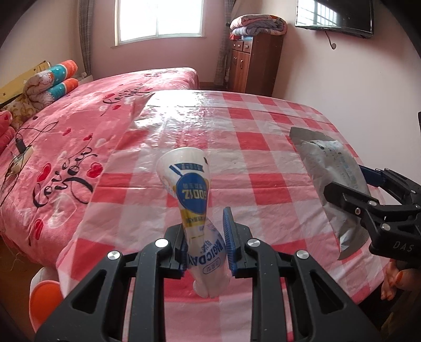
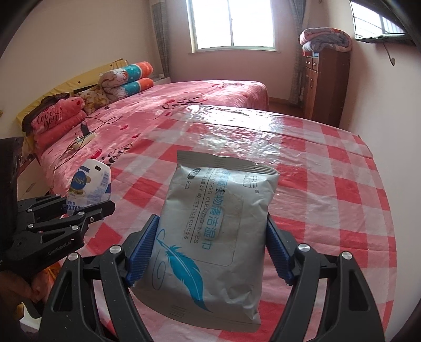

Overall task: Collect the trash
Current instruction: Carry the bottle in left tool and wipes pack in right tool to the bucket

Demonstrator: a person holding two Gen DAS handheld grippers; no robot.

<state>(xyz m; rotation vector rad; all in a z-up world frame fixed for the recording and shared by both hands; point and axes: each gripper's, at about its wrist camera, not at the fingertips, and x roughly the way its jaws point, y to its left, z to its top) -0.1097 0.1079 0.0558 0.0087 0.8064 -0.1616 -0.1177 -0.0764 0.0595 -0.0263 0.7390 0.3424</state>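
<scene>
1. The left gripper (image 1: 206,246) is clamped on a squashed white plastic bottle (image 1: 193,200). The blue ribbed pads (image 1: 228,236) pinch its narrow lower part, and the wide round base points up and away from the camera.
2. The bottle carries a blue and yellow label with upside-down print. It is lifted clear of the table (image 1: 263,147), over the near left part of the top.
3. The right gripper (image 2: 211,242) grips a grey pack of cleaning wipes (image 2: 218,231). Its blue pads (image 2: 140,250) press on the pack's two long sides, so the jaws stand wide apart around it.
4. The pack shows a blue feather drawing and a resealable flap on its face. Its crimped end points away from the camera, and it hangs above the table's near middle.
5. In the left wrist view the wipes pack (image 1: 334,184) and the right gripper (image 1: 350,200) sit at the right, near the table's right edge. In the right wrist view the bottle (image 2: 89,184) and the left gripper (image 2: 79,210) sit at the left, by the table's left edge.
6. A red and white checked plastic cloth (image 2: 329,189) covers the table, glossy at the far edge.
7. Beyond the table's left edge lies a bed (image 1: 79,126) with a pink cover. Rolled quilts (image 1: 52,81) lie at its head.
8. Past the far edge stands a brown wooden cabinet (image 1: 252,65) with a folded blanket (image 1: 257,25) on top, next to a window (image 1: 160,18).
</scene>
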